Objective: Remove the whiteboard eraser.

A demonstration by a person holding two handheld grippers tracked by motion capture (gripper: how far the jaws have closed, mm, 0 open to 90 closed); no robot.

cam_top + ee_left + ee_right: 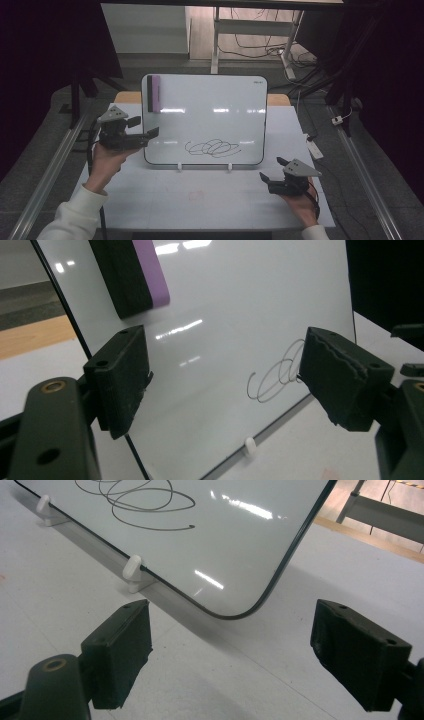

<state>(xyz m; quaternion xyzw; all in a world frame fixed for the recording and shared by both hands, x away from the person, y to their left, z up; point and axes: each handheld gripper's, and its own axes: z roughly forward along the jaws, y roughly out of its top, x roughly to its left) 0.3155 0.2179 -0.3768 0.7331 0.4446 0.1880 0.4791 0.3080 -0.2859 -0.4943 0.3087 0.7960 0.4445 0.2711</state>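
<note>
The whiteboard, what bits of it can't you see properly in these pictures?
- Whiteboard, left gripper view: its top is cut off by the picture's edge.
- Eraser, left gripper view: upper part cut off.
- Scribble, left gripper view: its far end is hidden behind a jaw.
- Small mark in the board's top corner, high view: too small to read.

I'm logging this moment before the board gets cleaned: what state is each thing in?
whiteboard: propped upright on two white clips, black scribble low on its face.
scribble: unwiped, whole.
eraser: stuck to the board's upper left corner, untouched.
left gripper: open, empty, at the board's left edge below the eraser.
right gripper: open, empty, low over the table near the board's lower right corner.
</note>
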